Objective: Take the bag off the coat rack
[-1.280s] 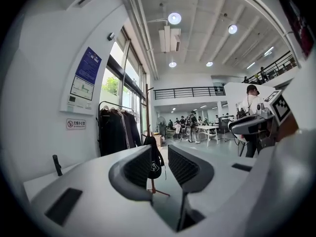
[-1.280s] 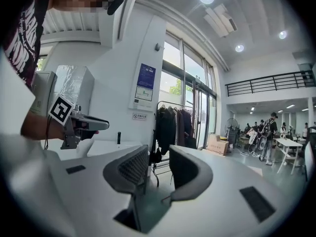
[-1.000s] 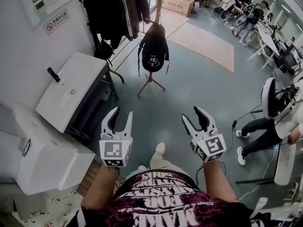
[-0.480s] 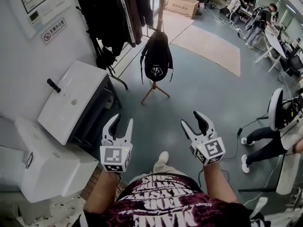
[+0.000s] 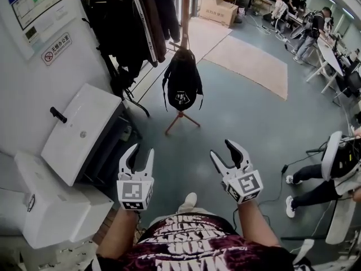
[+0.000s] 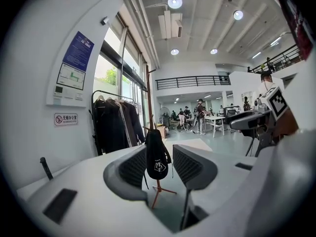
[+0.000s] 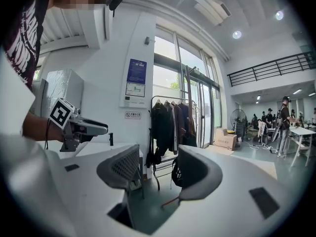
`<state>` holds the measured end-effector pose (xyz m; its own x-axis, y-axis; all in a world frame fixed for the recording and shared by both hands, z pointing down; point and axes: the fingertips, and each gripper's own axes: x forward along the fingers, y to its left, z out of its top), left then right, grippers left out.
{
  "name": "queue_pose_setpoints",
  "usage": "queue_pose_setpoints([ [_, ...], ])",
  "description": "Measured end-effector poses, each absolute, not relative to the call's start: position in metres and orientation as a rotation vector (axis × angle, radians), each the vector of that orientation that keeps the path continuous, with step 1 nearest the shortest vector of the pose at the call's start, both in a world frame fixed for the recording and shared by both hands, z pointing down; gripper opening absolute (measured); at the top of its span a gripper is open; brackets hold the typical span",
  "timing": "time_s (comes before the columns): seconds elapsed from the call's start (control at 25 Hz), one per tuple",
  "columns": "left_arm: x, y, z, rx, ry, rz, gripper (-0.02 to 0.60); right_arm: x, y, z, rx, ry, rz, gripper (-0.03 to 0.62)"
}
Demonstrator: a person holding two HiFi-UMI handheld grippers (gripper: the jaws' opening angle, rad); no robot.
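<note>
**Bag hanging on the rack, both tongs held wide and empty**

The black bag (image 5: 182, 86) is seen hanging on the wooden coat rack (image 5: 185, 16), well ahead of the person. It is suspended high on the pole, apparently by its top loop, with its straps dangling above the spread feet. Nothing has been lifted yet, so the task is judged to be at the approach.

The left gripper (image 5: 141, 151) is held low and forward. Its jaws are spread wide with nothing between the pads. In the left gripper view the bag (image 6: 156, 159) is framed in the gap, but only far behind the jaws. That aim suggests this tool is being lined up on the bag.

The right gripper (image 5: 223, 149) is carried level with the left and well apart from it. Its jaws are likewise set wide and empty. In the right gripper view the bag (image 7: 176, 172) is half hidden behind one jaw. Both tools appear to be kept open so that a strap or the loop can be taken once the rack is reached.

The floor (image 5: 225, 112) is smooth grey-green, with a beige mat (image 5: 248, 61) laid beyond the rack. Dark coats (image 5: 132, 21) are hung on a rail by the wall (a snag risk, it is judged, if the bag is swung leftward). A white cabinet (image 5: 82, 131) stands at the left. People are seated at tables (image 5: 316, 21) in the open hall behind.
</note>
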<state>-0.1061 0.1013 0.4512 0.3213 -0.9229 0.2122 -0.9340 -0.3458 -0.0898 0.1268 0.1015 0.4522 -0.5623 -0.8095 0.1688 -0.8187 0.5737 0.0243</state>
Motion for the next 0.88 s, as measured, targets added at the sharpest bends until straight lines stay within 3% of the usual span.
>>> queue_pose_setpoints([
  [0.88,-0.074,0.032,0.434,2.463,-1.93,0.325,0.155,0.18,0.029,0.46,1.355,-2.694,0.137,0.242],
])
